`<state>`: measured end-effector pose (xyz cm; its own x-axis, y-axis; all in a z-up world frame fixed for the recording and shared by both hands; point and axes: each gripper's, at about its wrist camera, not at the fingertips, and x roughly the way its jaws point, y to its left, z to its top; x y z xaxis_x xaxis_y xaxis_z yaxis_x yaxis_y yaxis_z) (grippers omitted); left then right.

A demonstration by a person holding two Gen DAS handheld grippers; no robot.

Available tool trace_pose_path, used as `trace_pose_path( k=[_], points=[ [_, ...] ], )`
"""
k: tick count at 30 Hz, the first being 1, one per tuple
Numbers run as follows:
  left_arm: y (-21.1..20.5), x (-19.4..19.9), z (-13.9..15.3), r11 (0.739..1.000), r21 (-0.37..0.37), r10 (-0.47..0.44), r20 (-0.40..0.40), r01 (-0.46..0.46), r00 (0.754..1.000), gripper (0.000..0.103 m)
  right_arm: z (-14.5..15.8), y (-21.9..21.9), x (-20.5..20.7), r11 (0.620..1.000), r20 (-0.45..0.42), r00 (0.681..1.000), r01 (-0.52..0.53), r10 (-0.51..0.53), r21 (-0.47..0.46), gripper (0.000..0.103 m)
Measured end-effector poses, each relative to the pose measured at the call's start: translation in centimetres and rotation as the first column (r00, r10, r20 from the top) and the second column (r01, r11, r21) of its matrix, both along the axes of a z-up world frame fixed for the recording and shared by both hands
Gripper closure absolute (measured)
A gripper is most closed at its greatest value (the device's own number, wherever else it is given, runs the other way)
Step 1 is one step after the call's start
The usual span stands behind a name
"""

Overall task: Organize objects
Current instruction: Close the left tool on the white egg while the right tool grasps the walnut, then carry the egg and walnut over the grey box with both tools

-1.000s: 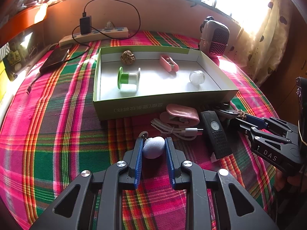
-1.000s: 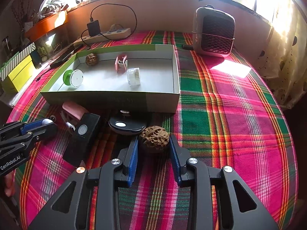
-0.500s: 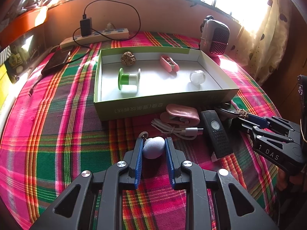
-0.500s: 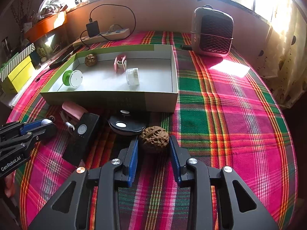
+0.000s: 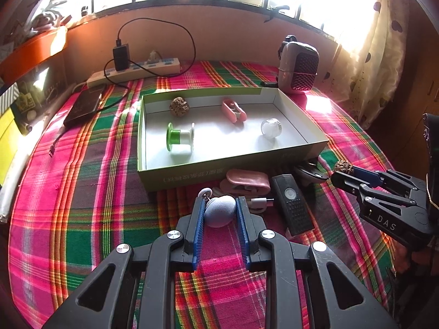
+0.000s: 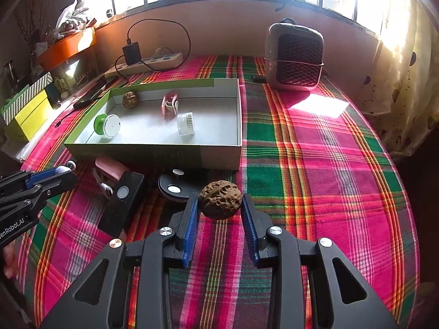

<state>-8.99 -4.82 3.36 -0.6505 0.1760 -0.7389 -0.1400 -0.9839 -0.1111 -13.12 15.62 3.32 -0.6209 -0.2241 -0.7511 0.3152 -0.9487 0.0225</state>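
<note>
No shift since before: left gripper [image 5: 219, 205] fingers clamped on pale ball [image 5: 220, 210], right gripper [image 6: 219, 201] on walnut [image 6: 220, 203].

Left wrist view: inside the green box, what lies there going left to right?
Green spool, walnut, pink clip, clear white-capped jar.

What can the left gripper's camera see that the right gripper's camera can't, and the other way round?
Only the left view shows the pale ball close up, pinched between the left gripper pads, and the white cable plug.

Only the right view shows the walnut close up in the right gripper, and the yellow boxes at the table's edge.

Both show the green box holding a spool, a second walnut, a pink clip and a clear jar, plus the black remote and heater.
</note>
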Motion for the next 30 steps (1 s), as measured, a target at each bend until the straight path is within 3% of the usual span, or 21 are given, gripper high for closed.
trace_pose_path(
  k=[17,30],
  points=[
    [0.7,-1.0,2.5,1.0,-0.02,-0.017,-0.058,0.015,0.998,0.083,2.7,0.5,0.0,0.998,-0.057,0.998,-0.016,0.013,-0.054,0.071],
    [0.7,-4.9,3.0,1.0,-0.008,-0.01,-0.05,0.009,0.999,0.083,4.6,-1.8,-3.5,0.995,-0.077,0.995,-0.067,0.062,-0.067,0.071]
  ],
)
